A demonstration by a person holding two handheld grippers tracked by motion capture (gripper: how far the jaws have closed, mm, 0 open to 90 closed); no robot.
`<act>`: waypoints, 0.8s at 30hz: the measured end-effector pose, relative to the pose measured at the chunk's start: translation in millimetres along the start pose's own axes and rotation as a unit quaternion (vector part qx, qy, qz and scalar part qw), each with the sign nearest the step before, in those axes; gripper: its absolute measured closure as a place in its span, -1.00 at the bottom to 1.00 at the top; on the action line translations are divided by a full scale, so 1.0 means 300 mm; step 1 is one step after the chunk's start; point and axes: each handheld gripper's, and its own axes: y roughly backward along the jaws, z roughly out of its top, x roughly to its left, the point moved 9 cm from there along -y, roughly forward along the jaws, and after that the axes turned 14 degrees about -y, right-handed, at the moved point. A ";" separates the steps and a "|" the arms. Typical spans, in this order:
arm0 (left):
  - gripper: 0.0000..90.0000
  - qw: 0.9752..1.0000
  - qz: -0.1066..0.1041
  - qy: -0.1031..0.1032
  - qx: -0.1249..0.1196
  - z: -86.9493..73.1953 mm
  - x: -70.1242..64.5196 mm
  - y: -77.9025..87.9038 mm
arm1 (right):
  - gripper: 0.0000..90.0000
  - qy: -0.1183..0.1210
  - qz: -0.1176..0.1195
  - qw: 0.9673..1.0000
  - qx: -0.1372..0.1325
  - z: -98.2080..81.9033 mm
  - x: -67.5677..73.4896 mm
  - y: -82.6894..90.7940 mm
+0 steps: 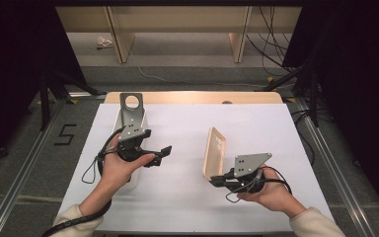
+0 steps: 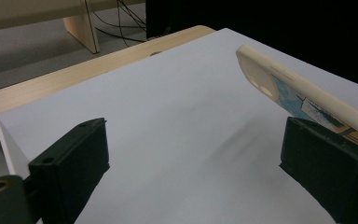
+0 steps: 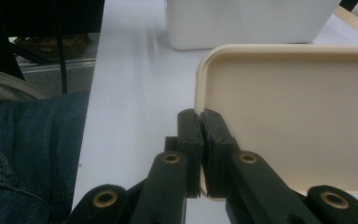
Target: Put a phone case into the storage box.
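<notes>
A beige phone case (image 1: 213, 148) stands on its long edge above the white table cover, its hollow side toward my right. My right gripper (image 1: 216, 180) is shut on the rim at its near corner. In the right gripper view the black jaws pinch that rim (image 3: 200, 133), and the case's inner face (image 3: 298, 107) spreads to the right. My left gripper (image 1: 159, 155) is open, held in a hand left of the case and pointing toward it. Between its wide-apart jaws (image 2: 198, 163) lies bare table, with the case's back (image 2: 298, 93) showing printed artwork at the right.
A white box (image 1: 120, 116) sits at the table's left side under the left hand; its wall (image 3: 247, 23) shows in the right gripper view. The table's wooden far edge (image 1: 192, 97) borders the white cover (image 1: 266, 133). Jeans (image 3: 28, 154) show beside the near edge.
</notes>
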 end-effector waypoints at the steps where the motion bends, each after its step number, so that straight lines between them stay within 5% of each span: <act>1: -0.84 1.000 0.000 0.000 0.000 0.000 0.000 -0.001 | 0.95 -0.001 0.000 1.000 0.000 -0.002 0.001 0.002; 24: -0.73 0.999 -0.044 -0.003 0.003 0.124 -0.083 -0.098 | 0.95 0.008 -0.001 1.000 0.004 -0.007 0.017 -0.010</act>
